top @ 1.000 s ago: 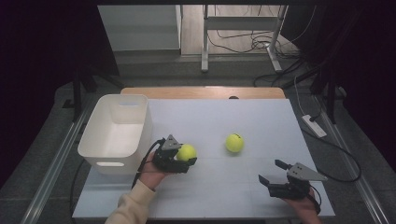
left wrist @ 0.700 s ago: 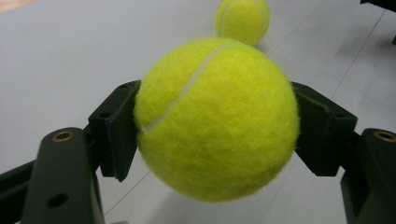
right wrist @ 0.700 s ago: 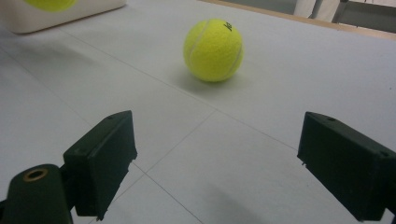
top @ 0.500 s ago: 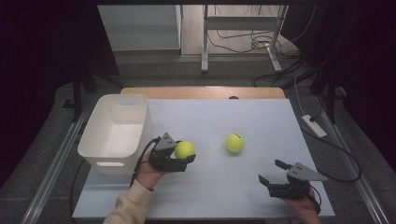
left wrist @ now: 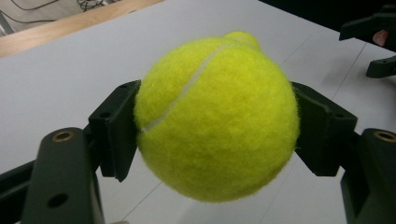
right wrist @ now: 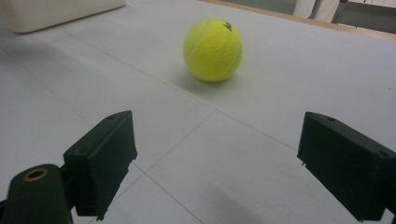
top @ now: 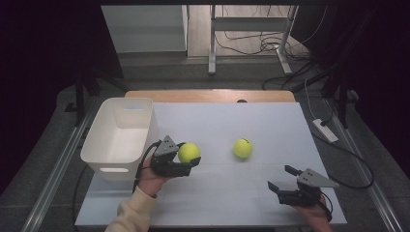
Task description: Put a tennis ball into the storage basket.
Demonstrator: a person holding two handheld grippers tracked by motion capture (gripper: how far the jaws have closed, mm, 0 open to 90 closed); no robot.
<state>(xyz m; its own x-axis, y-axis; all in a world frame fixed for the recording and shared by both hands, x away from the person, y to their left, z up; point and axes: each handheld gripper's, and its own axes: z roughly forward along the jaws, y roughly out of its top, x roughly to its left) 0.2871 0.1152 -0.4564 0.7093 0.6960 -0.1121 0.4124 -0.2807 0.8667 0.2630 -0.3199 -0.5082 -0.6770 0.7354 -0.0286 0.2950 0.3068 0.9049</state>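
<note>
Yellow felt tennis ball (left wrist: 217,119) pinched between the pads of the left gripper (top: 189,155), lifted just off the grey table (top: 241,203) beside the white bin (top: 121,140). A second ball (top: 242,148) lies apart on the table; the right gripper (top: 283,179) rests near the front edge, jaws spread and empty. Risk: the pads bear only on the ball's sides, so a jolt on the way to the bin could roll it free. Compared with a second ago, the held ball sits slightly higher and nearer the bin; the right gripper is unchanged.
</note>
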